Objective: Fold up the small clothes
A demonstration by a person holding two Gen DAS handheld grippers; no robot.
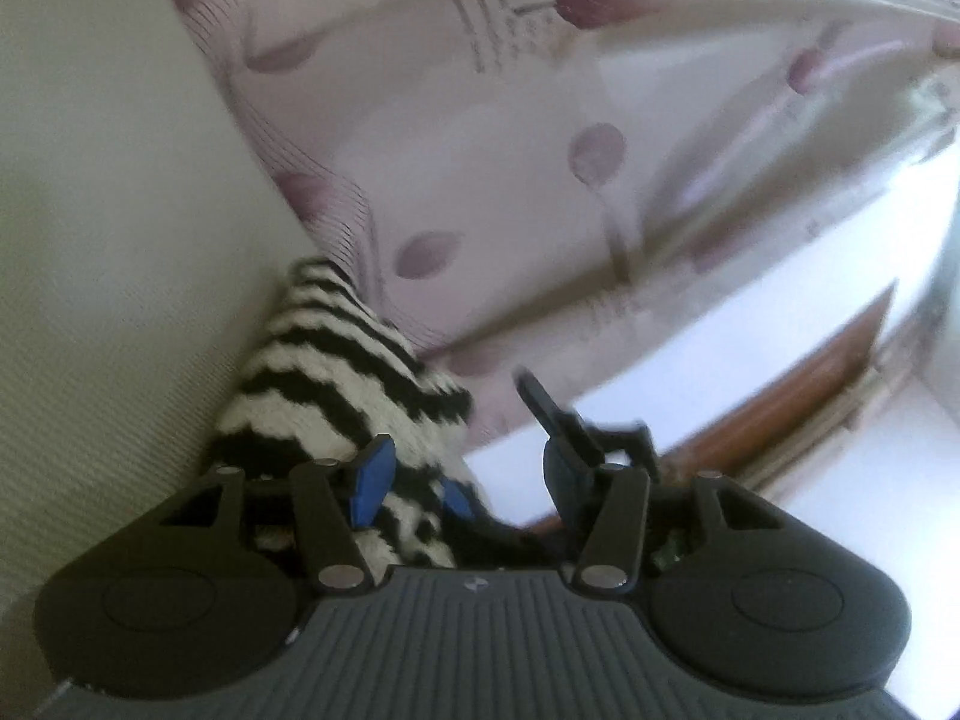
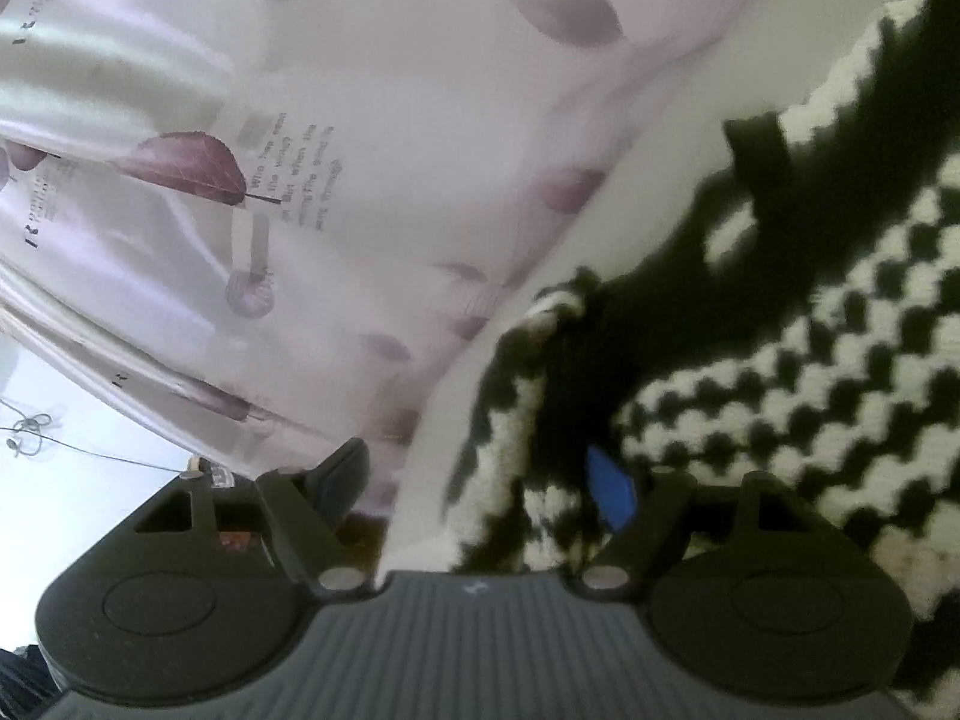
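Along the bottom of the left wrist view sits the grey ribbed body of the left gripper, its black linkages reaching up toward the middle of the frame. Its jaws stand apart: one blue pad lies against the black-and-white striped knit at lower centre, while the other finger rises clear of it to the right, so the cloth is between them but not pinched. The knit runs from the gripper up and leftward along a pale ribbed surface that fills the left side. Beyond it, across the upper middle and right, hangs a pale curtain printed with purple leaves and small lettering, and at the far right a bright patch and a brown strip show, blurred. At the bottom of the right wrist view lies the right gripper, jaws wide apart. Its right blue pad is half buried in the knit, which fills the right half of the frame in checks and stripes with a dark band across it; the left finger stands free at lower left, against the curtain. Whether the pad presses the cloth I cannot tell. Farther off, the curtain covers the upper left.
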